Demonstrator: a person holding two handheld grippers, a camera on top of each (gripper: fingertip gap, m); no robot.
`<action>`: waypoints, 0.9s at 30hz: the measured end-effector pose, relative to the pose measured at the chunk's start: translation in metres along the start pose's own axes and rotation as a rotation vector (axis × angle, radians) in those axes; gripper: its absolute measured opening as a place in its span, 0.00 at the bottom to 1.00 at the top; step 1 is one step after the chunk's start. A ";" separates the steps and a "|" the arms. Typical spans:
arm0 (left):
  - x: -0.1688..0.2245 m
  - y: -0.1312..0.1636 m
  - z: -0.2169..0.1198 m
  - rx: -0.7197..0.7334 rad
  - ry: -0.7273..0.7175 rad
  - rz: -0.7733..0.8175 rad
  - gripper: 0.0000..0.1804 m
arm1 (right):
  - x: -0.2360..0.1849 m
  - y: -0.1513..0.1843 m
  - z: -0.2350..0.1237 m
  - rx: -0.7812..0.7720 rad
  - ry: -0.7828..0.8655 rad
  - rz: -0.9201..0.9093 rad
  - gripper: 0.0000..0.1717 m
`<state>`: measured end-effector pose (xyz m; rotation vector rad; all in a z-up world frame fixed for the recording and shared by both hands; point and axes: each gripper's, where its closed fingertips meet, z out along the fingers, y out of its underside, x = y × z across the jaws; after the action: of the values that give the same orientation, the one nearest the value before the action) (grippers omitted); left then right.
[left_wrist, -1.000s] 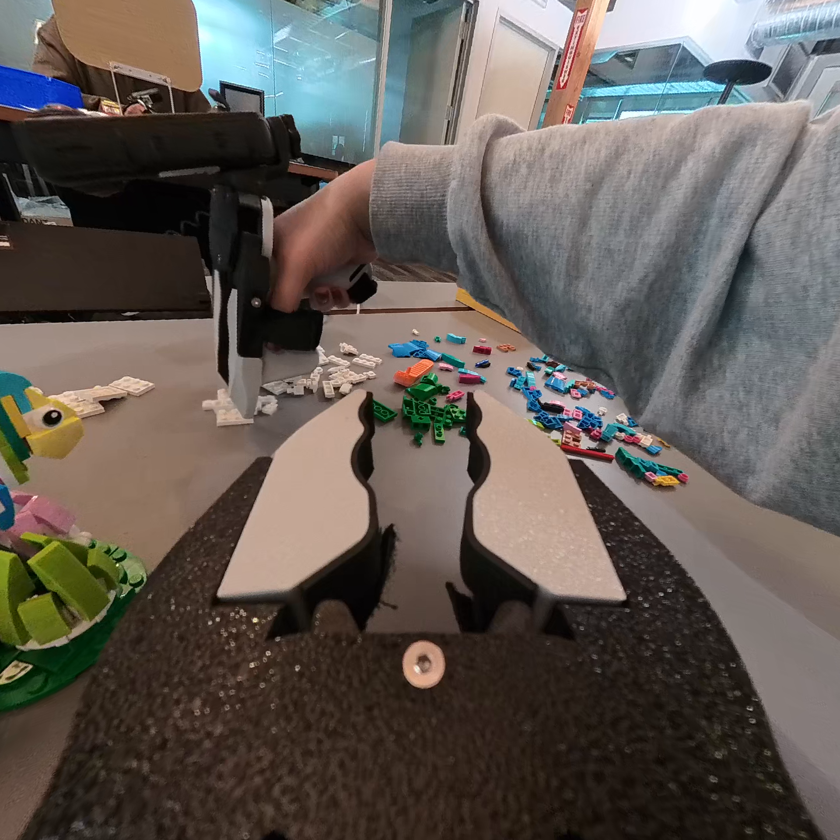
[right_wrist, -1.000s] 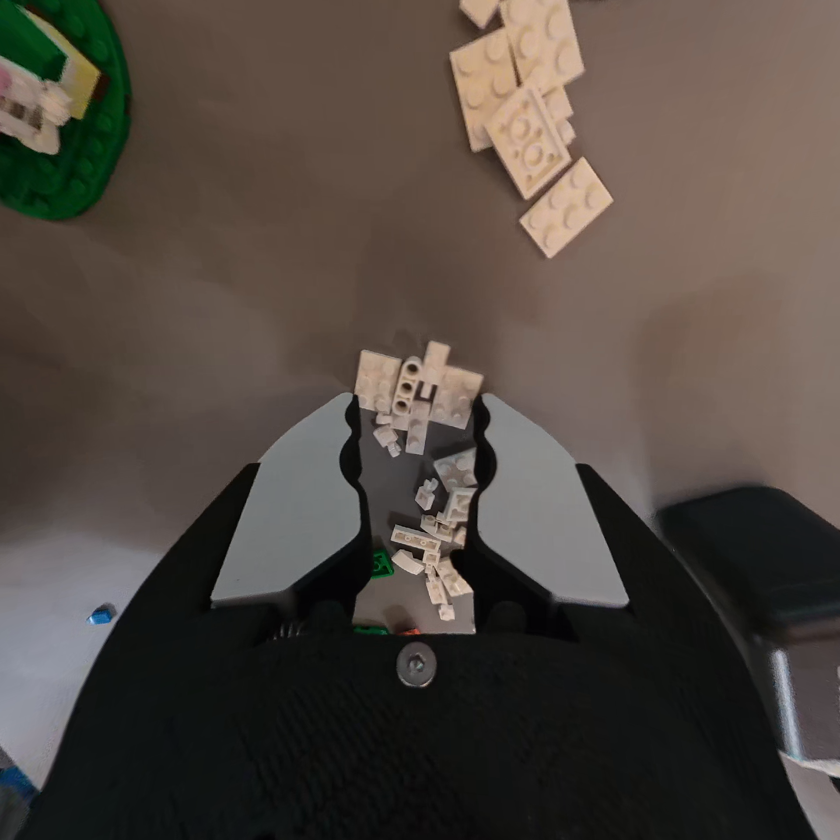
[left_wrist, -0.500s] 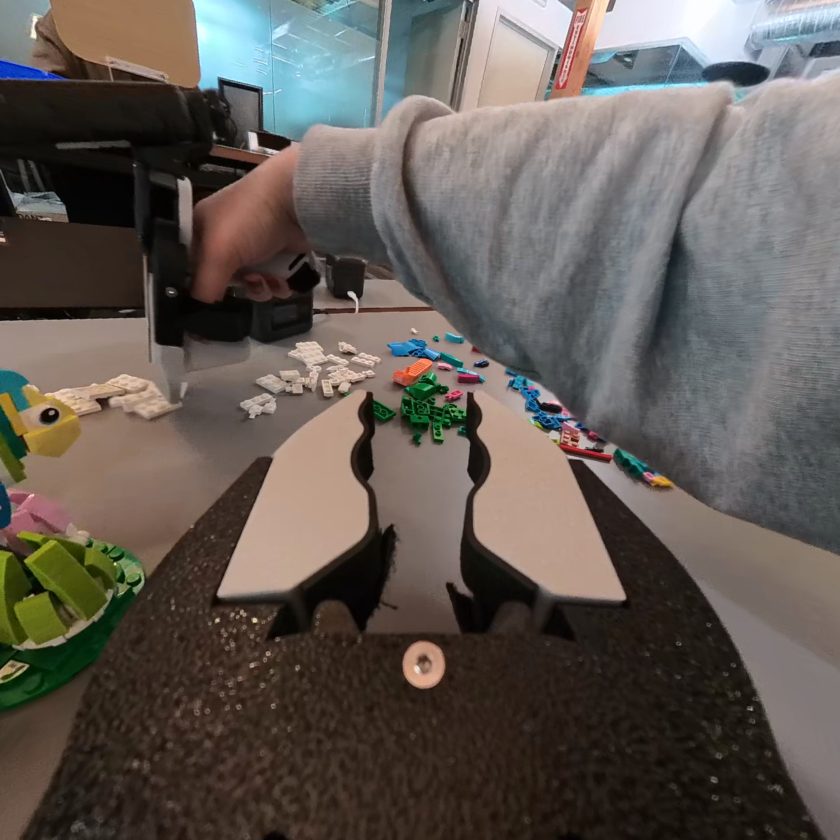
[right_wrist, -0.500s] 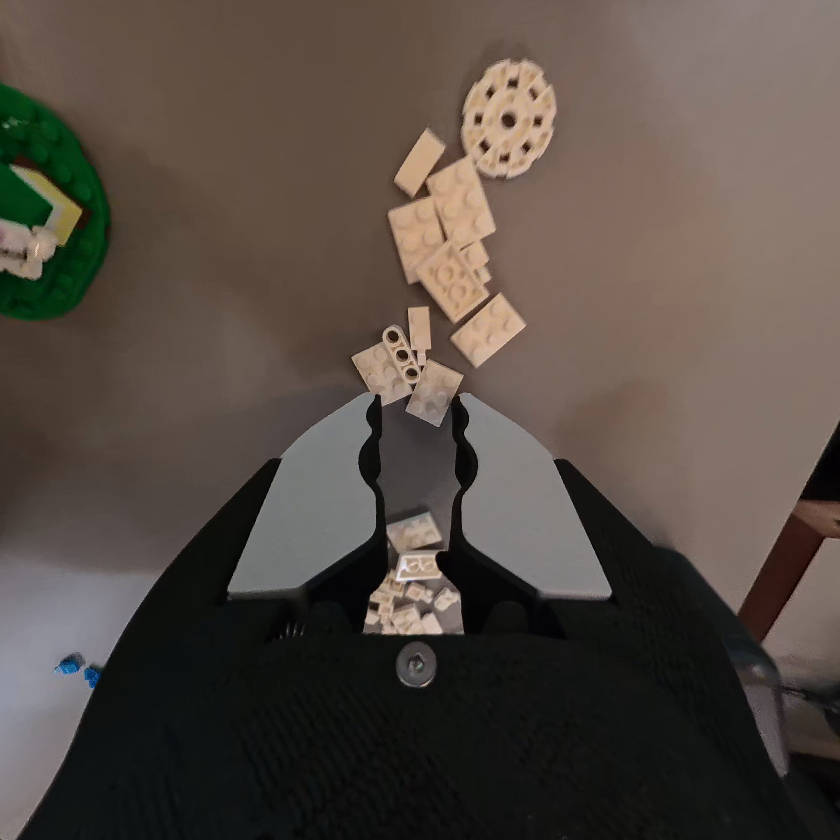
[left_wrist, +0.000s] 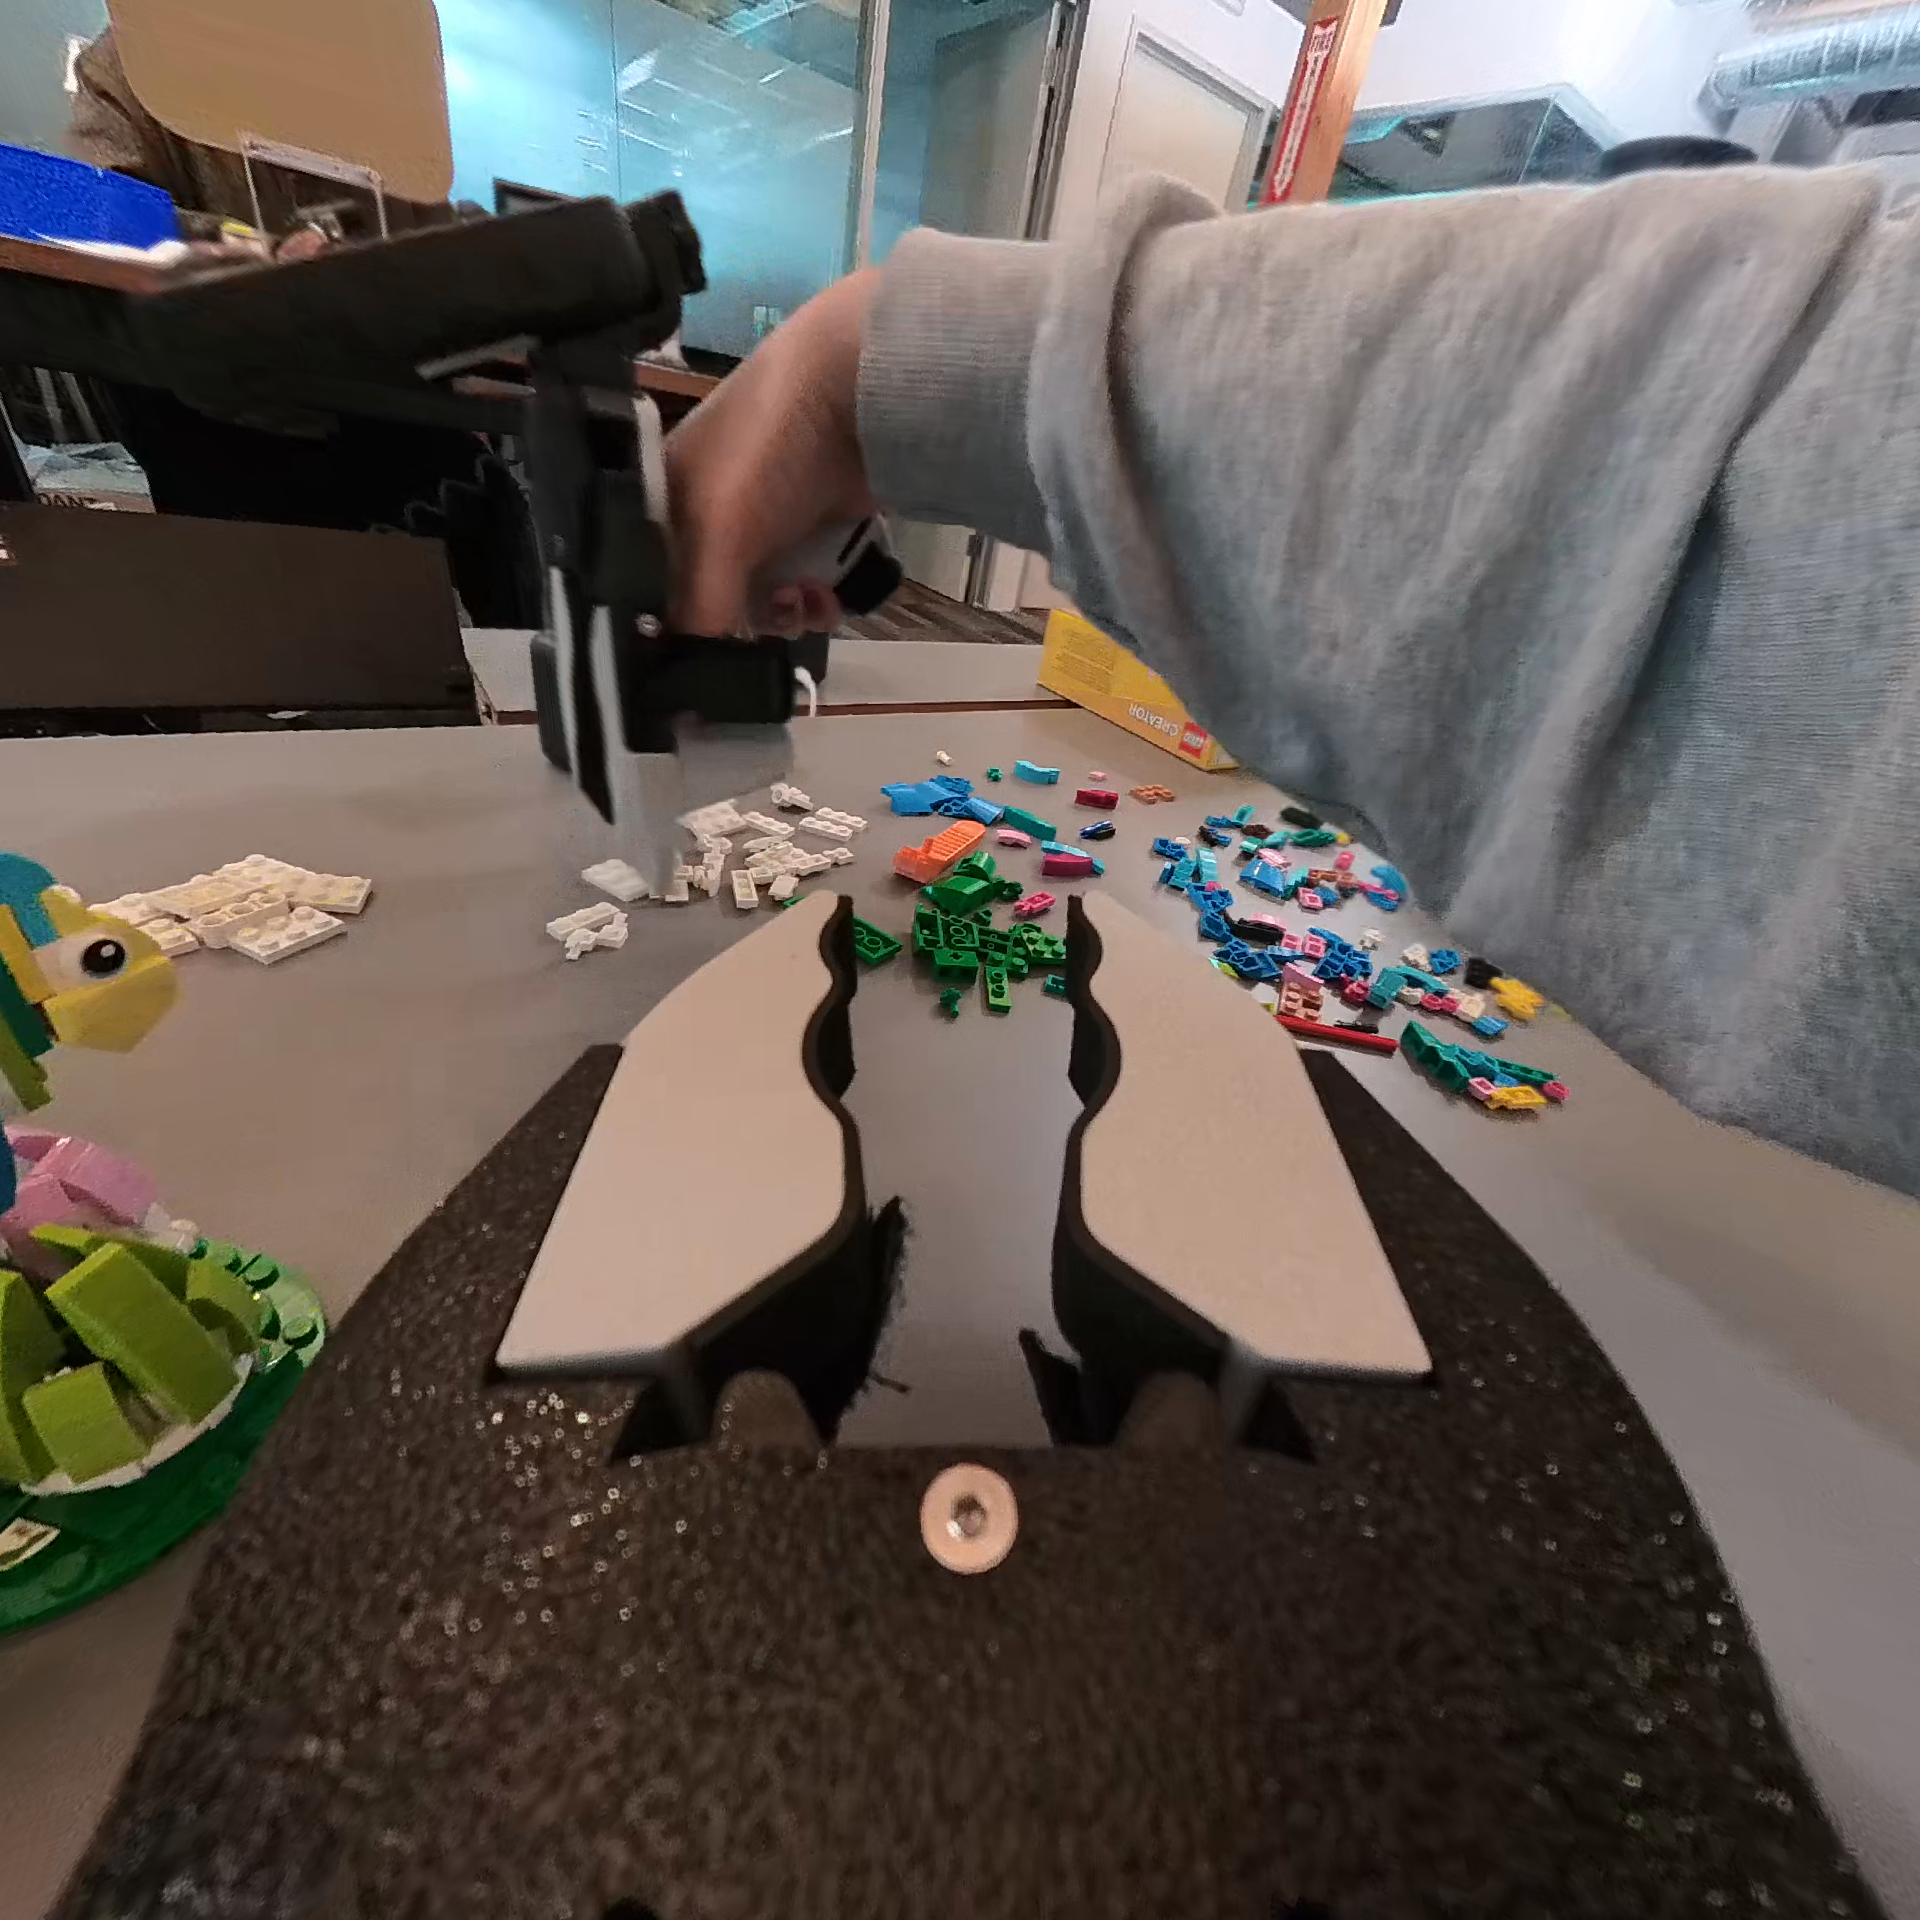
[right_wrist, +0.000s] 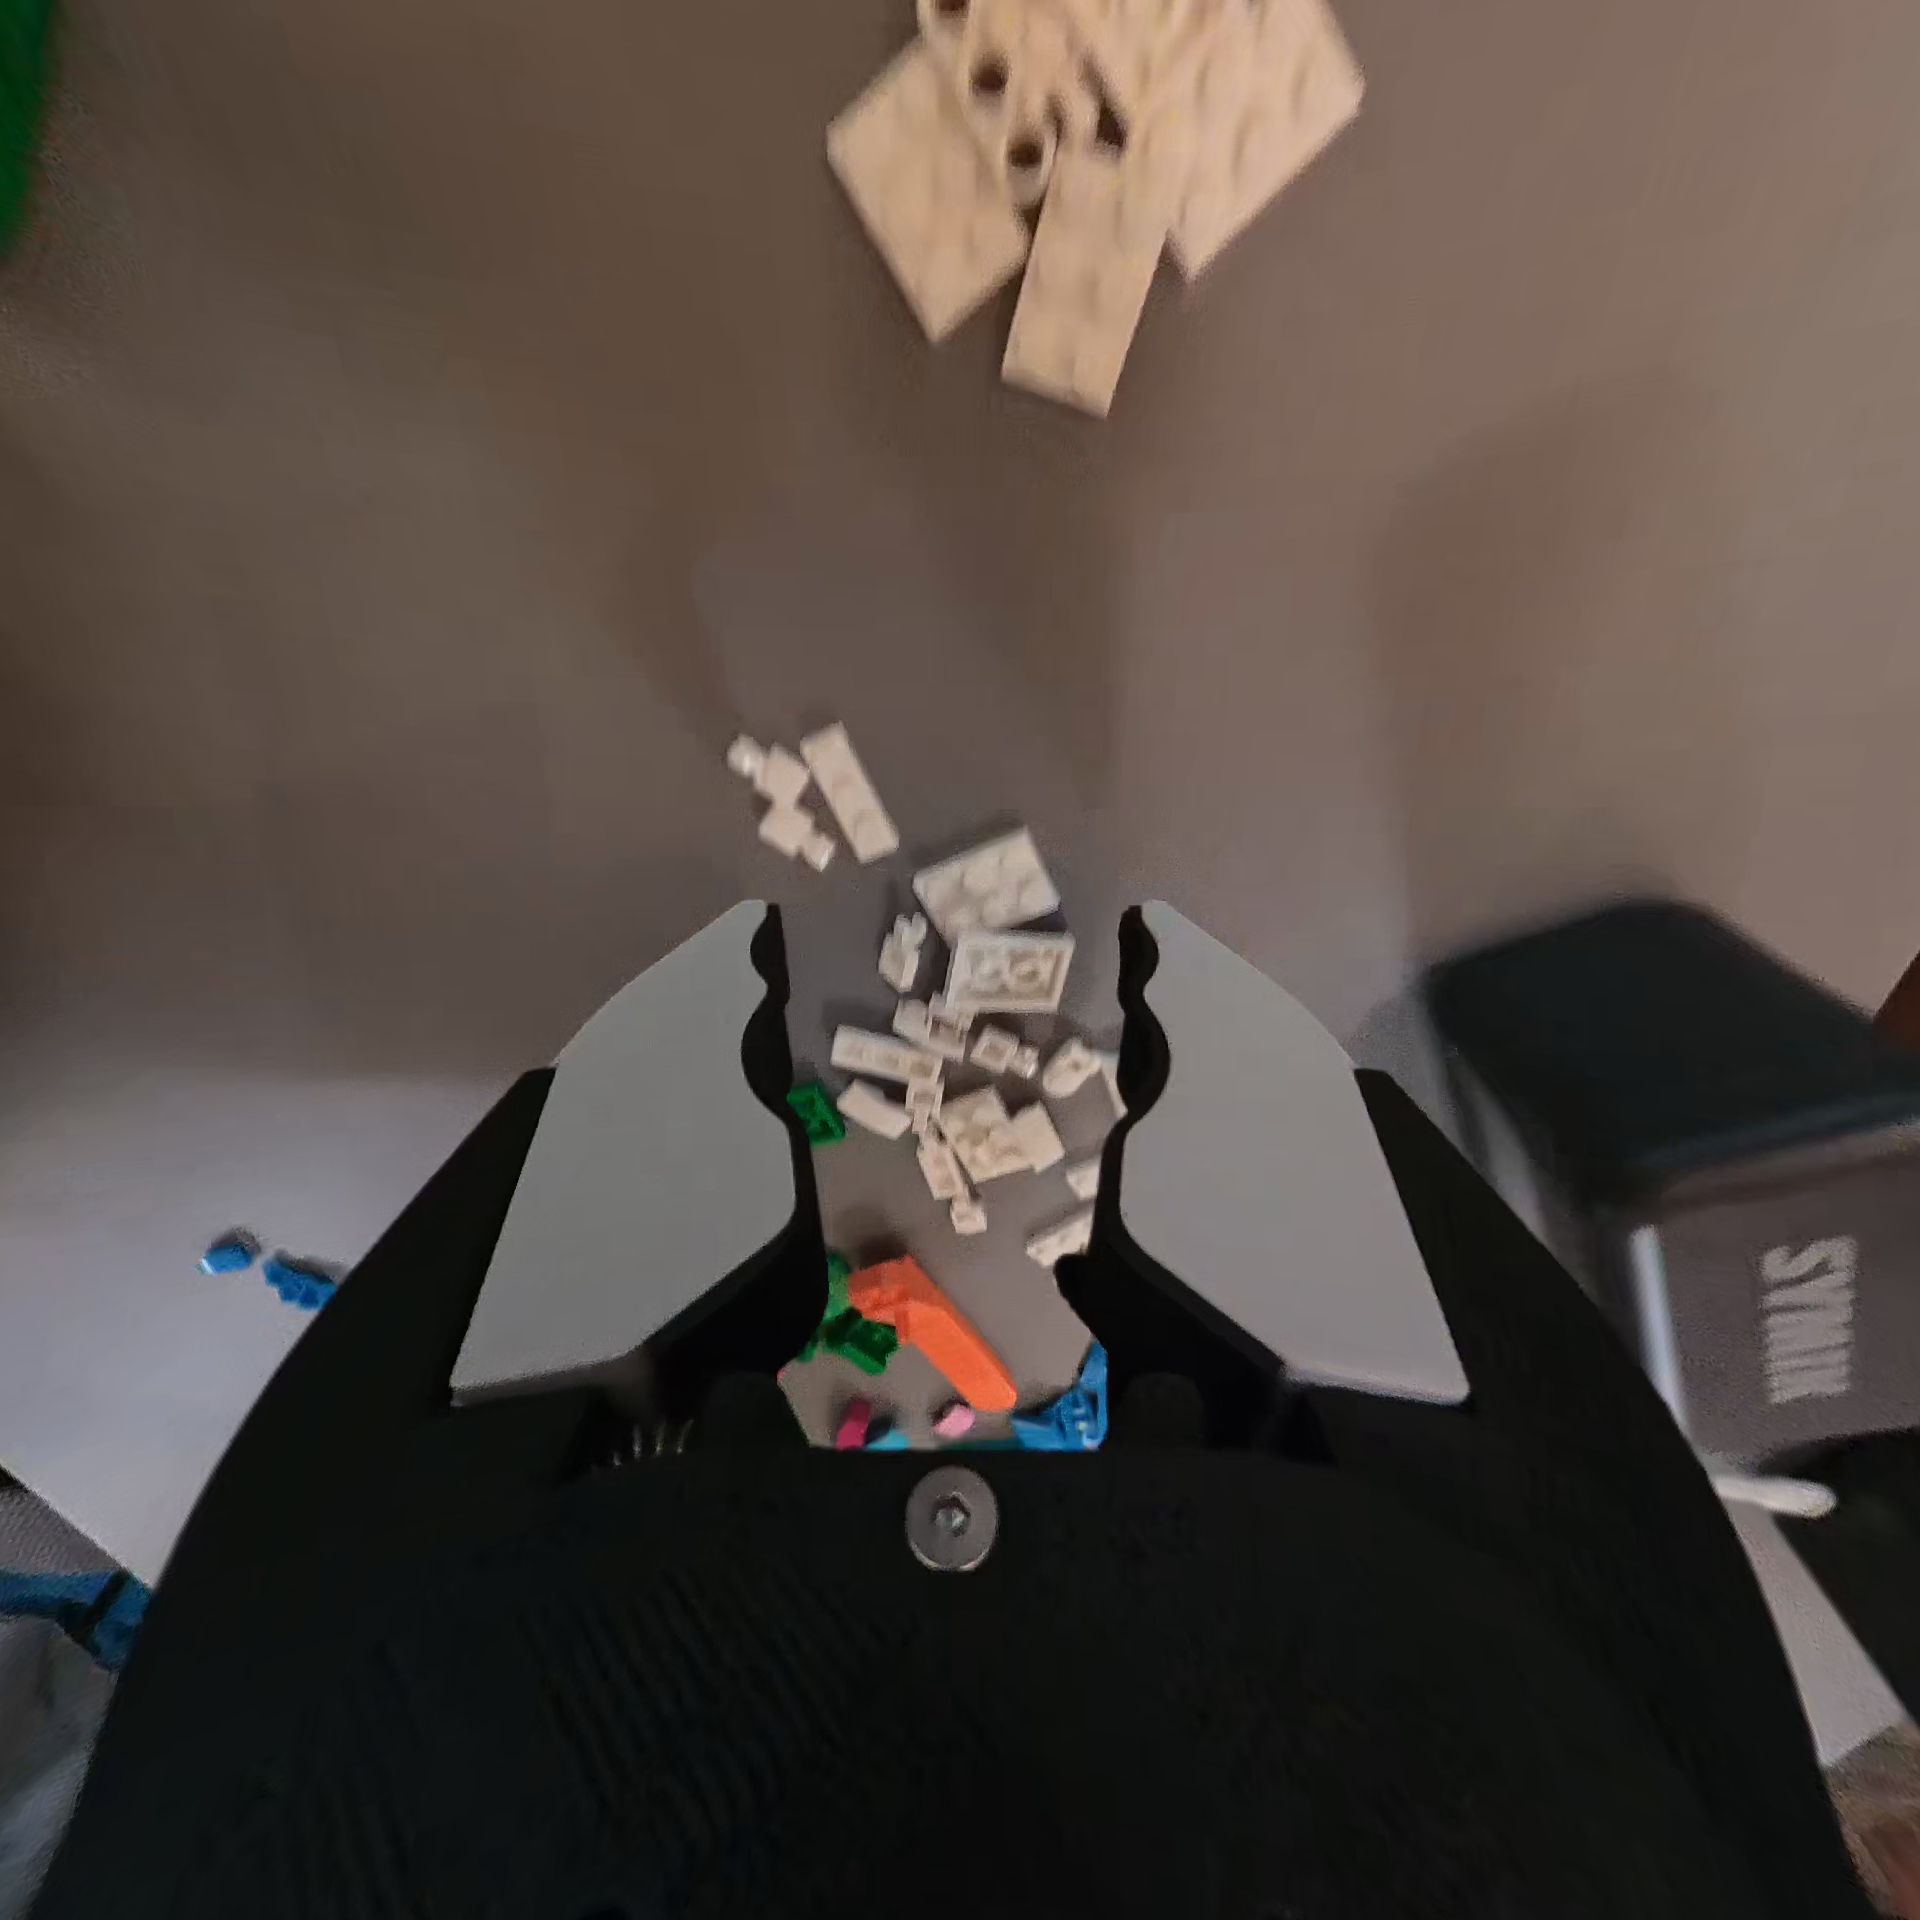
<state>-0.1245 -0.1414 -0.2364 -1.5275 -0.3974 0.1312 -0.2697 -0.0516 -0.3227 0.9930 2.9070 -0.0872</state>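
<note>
Currently I am hovering the right gripper (right_wrist: 945, 914), jaws spread and empty, over the white pieces (right_wrist: 966, 1049) mid-desk. I am keeping the left gripper (left_wrist: 961, 914) parted, holding nothing, near the green pieces (left_wrist: 977, 940); descending squarely seems best.

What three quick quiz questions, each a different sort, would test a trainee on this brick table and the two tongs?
1. True or false: the left tongs grip a green brick.
2. Multiple choice: the right tongs hang over which heap? A) the white bricks B) the blue bricks C) the green bricks
3. Fill in: the long brick seen near the base of the right tongs is ____.

Key:
1. False; they stand open and bare, the green bricks lying on the table beyond them.
2. A
3. Orange
</note>
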 end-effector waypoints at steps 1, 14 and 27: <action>0.000 0.000 0.000 -0.001 -0.001 0.004 0.21 | -0.001 0.008 0.001 -0.011 -0.002 -0.002 0.35; -0.001 0.001 0.000 -0.002 -0.001 0.005 0.21 | 0.001 0.019 0.013 0.004 0.043 -0.005 0.12; -0.001 0.001 -0.001 -0.006 0.004 -0.006 0.21 | 0.008 -0.038 0.014 0.054 0.053 -0.037 0.04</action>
<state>-0.1251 -0.1424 -0.2376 -1.5321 -0.3990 0.1223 -0.2984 -0.0775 -0.3356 0.9637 2.9864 -0.1444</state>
